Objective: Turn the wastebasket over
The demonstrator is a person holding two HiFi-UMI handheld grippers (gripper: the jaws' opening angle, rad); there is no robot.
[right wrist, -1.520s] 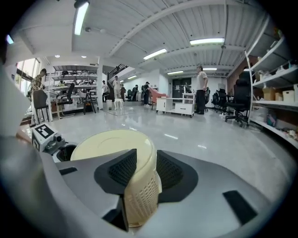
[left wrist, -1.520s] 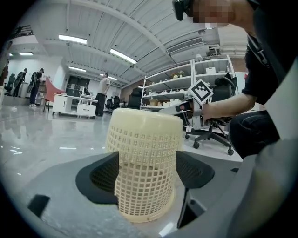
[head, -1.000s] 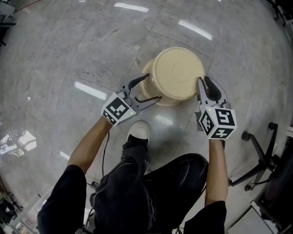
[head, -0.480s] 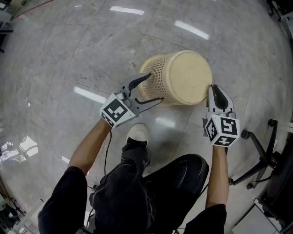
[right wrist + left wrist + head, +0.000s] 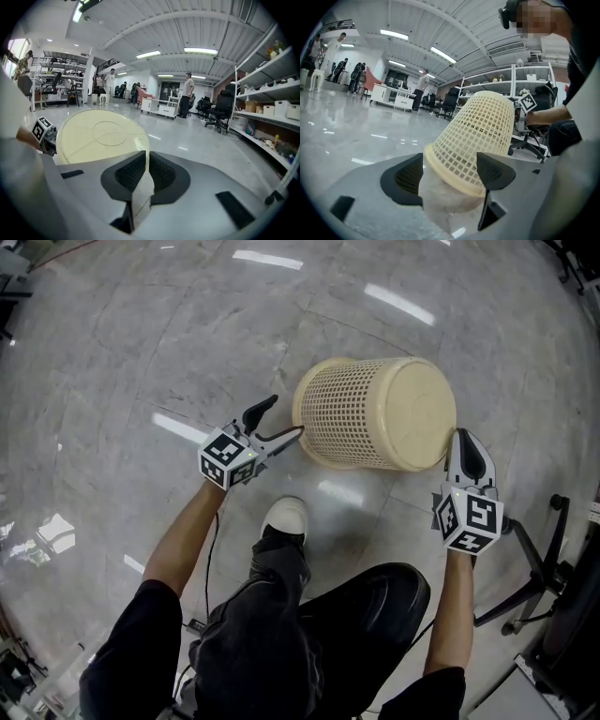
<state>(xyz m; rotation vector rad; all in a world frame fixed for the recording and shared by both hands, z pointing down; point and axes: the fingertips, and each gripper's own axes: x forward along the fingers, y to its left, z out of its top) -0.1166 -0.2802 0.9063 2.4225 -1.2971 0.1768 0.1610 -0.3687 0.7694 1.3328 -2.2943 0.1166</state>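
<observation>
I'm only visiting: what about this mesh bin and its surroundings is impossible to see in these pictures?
- Inside of the wastebasket: the head view shows only its mesh wall and closed base, and the left gripper view only the outside of its rim.
- Where it meets the floor: hidden under its own body in the head view.
- Items on the shelves: too small in the right gripper view.
- Office chair: cut off by the head view's right edge.

Wastebasket (image 5: 375,413), earlier standing base-up, now tipped onto its side, base turned toward the right gripper (image 5: 467,444), whose jaws have just been closing with nothing between them. Left gripper (image 5: 286,416) has shifted outward, to the rim end.
</observation>
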